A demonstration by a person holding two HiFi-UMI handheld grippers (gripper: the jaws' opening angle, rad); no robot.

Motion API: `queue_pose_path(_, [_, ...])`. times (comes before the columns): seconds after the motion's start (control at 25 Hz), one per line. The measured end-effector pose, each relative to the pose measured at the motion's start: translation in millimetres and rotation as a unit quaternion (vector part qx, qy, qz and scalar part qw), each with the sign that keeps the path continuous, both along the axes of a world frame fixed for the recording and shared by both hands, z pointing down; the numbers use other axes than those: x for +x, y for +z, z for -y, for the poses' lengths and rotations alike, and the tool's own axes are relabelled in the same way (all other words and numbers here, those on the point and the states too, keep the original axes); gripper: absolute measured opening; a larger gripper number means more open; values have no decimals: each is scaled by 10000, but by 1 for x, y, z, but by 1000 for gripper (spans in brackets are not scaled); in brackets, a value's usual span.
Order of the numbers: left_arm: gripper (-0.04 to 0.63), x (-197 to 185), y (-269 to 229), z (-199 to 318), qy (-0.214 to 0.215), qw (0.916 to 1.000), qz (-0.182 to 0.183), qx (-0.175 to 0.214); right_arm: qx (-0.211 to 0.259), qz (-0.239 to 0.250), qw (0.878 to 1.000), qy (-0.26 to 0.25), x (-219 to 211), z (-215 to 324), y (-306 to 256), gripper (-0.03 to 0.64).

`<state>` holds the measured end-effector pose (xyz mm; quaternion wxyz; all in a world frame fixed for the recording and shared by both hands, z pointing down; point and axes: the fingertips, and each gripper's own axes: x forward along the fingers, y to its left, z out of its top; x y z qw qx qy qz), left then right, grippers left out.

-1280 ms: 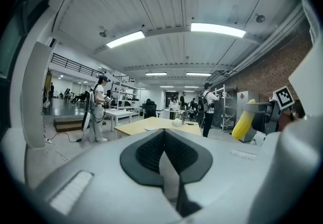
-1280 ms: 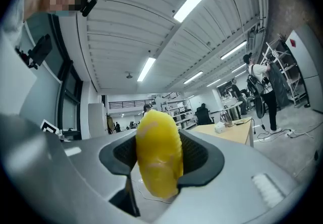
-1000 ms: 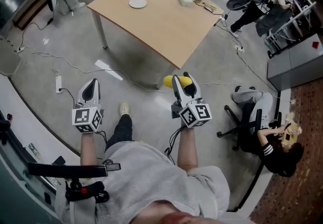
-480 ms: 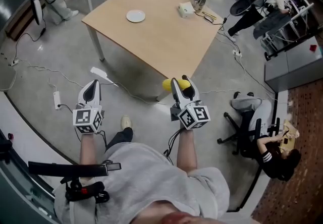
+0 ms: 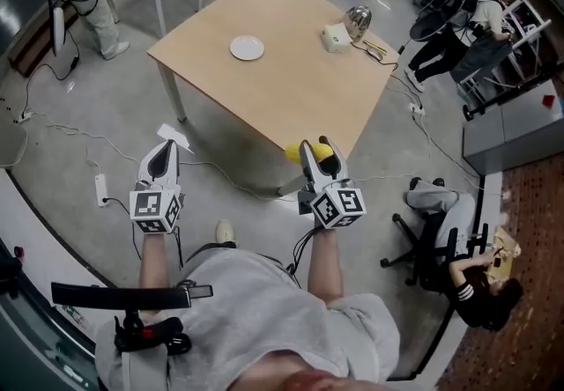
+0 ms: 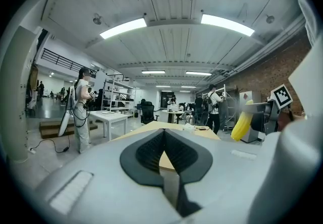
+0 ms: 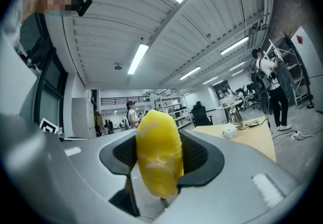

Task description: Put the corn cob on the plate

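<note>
The yellow corn cob [image 5: 301,152] sticks out between the jaws of my right gripper [image 5: 317,151], which is shut on it, held over the floor just short of the wooden table's [image 5: 291,72] near corner. In the right gripper view the corn cob [image 7: 157,157] stands upright between the dark pads. A small white plate [image 5: 247,47] lies on the far left part of the table. My left gripper [image 5: 162,151] hangs over the floor to the left, jaws shut with nothing between them. From the left gripper [image 6: 164,155] view the corn cob [image 6: 241,121] shows at the right.
A white box [image 5: 333,37] and a shiny metal pot [image 5: 357,21] sit at the table's far right corner. Cables and a power strip [image 5: 101,189] lie on the floor at left. An office chair [image 5: 430,226] and a seated person [image 5: 483,291] are at right.
The table has come nearer and lower in the head view, its corner now close to the right gripper. Both grippers keep their pose, and the cob stays held.
</note>
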<state>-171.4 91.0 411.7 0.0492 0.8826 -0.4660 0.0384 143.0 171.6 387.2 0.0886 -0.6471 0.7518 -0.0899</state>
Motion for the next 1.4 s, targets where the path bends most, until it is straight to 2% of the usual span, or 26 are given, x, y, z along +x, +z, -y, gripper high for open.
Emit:
queue_pose_path(0.36, [20,-20,7,46,-56,10000,-62,-26,10,-50,9999,-118,-22,56,-1,224])
queue_pose_path(0.56, [20,-27,8,56,-191,9998,-86,-41,-9,-60,9997,-248,-27,74,-2,224])
queue_pose_path(0.72, [20,-28,19,84,-261,9996,-122,-81,-42,-78,9995,-306,-25,108,8,224])
queue_pose_path(0.96, [20,-27,2,99,-374,9992,-111,-28,-50,-63,9990,-437,-23,132,-2,224])
queue_pose_path(1.12, [20,-16,-2,115,-388,9992,-73,-37,-77,-40,9985,-538,-16,158,0,224])
queue_pose_path(1.4, [20,17,27,176,-381,9990,-28,-244,-240,-58,9973,-694,9,239,34,224])
